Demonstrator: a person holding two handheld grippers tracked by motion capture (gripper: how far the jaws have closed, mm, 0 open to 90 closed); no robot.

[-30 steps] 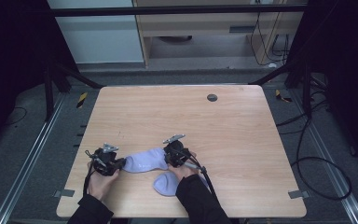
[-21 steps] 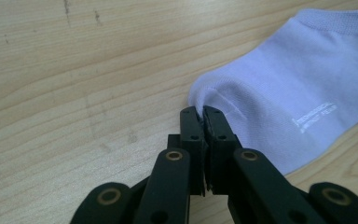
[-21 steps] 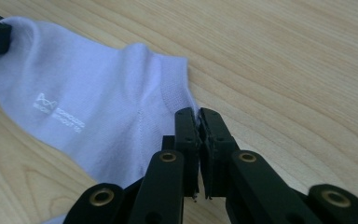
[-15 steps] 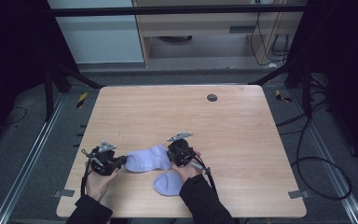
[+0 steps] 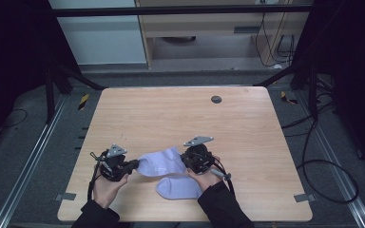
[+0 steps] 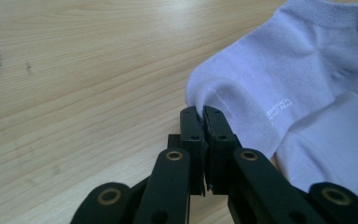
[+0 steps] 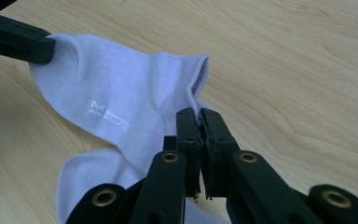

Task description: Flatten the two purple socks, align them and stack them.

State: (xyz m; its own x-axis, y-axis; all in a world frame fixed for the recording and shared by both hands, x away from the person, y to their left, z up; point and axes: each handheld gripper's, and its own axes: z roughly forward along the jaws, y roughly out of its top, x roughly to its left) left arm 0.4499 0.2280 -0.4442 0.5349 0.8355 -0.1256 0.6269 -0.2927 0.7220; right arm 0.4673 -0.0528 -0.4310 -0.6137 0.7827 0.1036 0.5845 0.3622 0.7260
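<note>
The right gripper [image 5: 186, 160] jaws have just been closing and are now clamped on the cuff of the upper sock [image 5: 161, 162]. Both grippers have been raised, and the sock is lifted clear of the lower sock [image 5: 178, 186], stretched to the left gripper [image 5: 134, 164].

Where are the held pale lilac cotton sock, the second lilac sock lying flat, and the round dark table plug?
Held pale lilac cotton sock [image 7: 121, 100], right gripper view, mid-foot.
Second lilac sock [image 5: 178, 187], high view, middle.
Round dark plug [image 5: 216, 99], high view, centre.
</note>
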